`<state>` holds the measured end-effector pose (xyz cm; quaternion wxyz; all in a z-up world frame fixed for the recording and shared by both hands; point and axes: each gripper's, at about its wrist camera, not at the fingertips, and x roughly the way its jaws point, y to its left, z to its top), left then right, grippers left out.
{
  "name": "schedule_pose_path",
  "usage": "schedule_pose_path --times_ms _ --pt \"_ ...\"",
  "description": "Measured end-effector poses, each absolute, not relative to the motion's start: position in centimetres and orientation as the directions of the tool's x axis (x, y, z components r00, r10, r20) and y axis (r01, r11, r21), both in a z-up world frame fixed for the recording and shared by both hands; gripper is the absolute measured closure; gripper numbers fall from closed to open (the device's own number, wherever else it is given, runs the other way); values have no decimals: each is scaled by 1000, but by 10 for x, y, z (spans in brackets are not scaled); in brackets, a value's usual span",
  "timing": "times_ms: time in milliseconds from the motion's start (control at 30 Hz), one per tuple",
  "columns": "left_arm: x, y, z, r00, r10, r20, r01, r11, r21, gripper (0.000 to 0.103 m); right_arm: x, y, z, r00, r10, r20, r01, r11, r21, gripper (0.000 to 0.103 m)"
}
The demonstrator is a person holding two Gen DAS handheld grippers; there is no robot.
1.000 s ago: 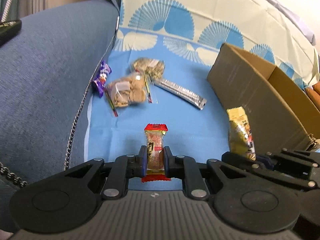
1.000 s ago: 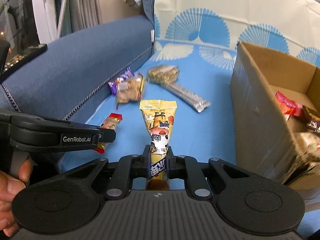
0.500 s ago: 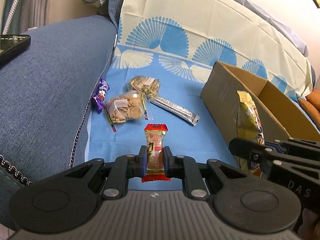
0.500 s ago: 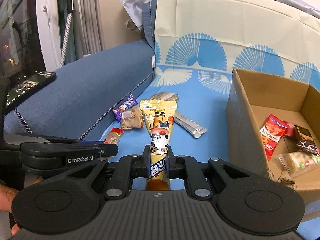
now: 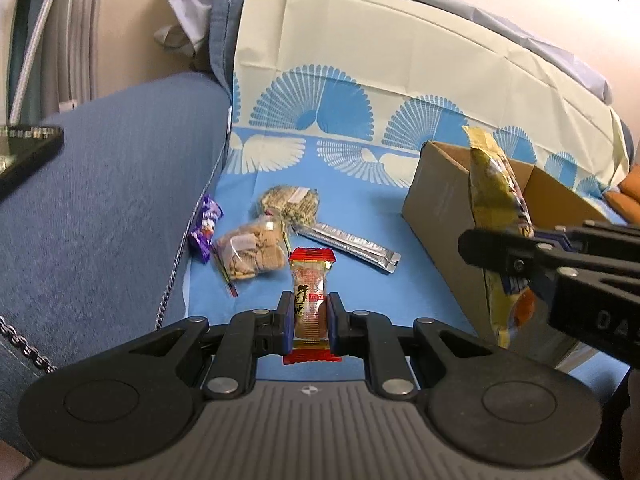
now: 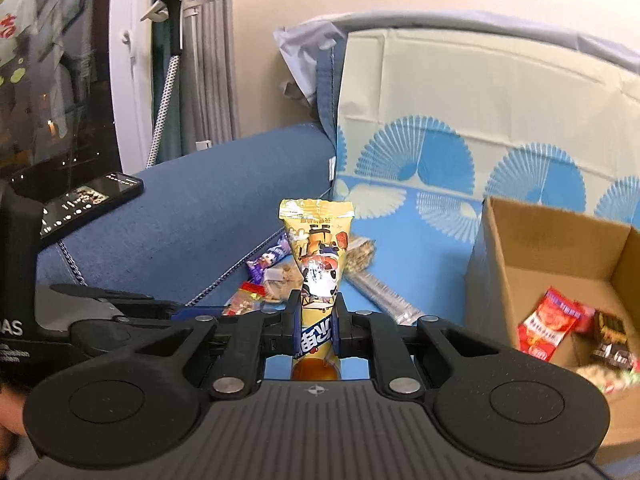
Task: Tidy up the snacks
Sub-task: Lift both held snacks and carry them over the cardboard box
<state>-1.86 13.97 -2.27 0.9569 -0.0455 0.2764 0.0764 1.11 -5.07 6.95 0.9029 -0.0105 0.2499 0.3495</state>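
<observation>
My left gripper [image 5: 308, 322] is shut on a small clear snack pack with red ends [image 5: 310, 292], held above the blue cloth. My right gripper [image 6: 318, 322] is shut on a yellow cartoon snack bag [image 6: 318, 248], held upright; the bag also shows in the left wrist view [image 5: 496, 200] beside the cardboard box [image 5: 436, 208]. The open box [image 6: 496, 280] holds a red packet [image 6: 548, 328] and a dark packet [image 6: 610, 338]. On the cloth lie a purple wrapper [image 5: 206, 226], a cookie bag [image 5: 250, 250], a grain bar pack [image 5: 290, 202] and a silver stick pack [image 5: 348, 242].
The blue sofa arm [image 5: 100, 200] rises on the left with a phone [image 6: 92, 200] on top. A metal chain [image 5: 172, 284] runs along the cloth edge. The fan-patterned cloth [image 5: 360, 80] covers the sofa back. An orange cushion [image 5: 628, 196] is at far right.
Both grippers have risen and tilted up with their snacks. The right gripper and yellow bag have lifted to the level of the box rim, and more of the sofa back shows.
</observation>
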Motion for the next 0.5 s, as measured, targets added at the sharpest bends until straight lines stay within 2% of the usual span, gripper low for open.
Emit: schedule_pose_path --times_ms 167,233,500 --pt "-24 133 -15 847 165 -506 -192 981 -1 86 14 -51 62 658 620 -428 -650 754 93 89" --pt "-26 136 -13 838 177 -516 -223 975 -28 86 17 -53 65 657 645 -390 -661 742 112 89" --pt "-26 150 -2 797 201 -569 -342 927 -152 86 27 -69 74 659 670 -340 -668 730 143 89"
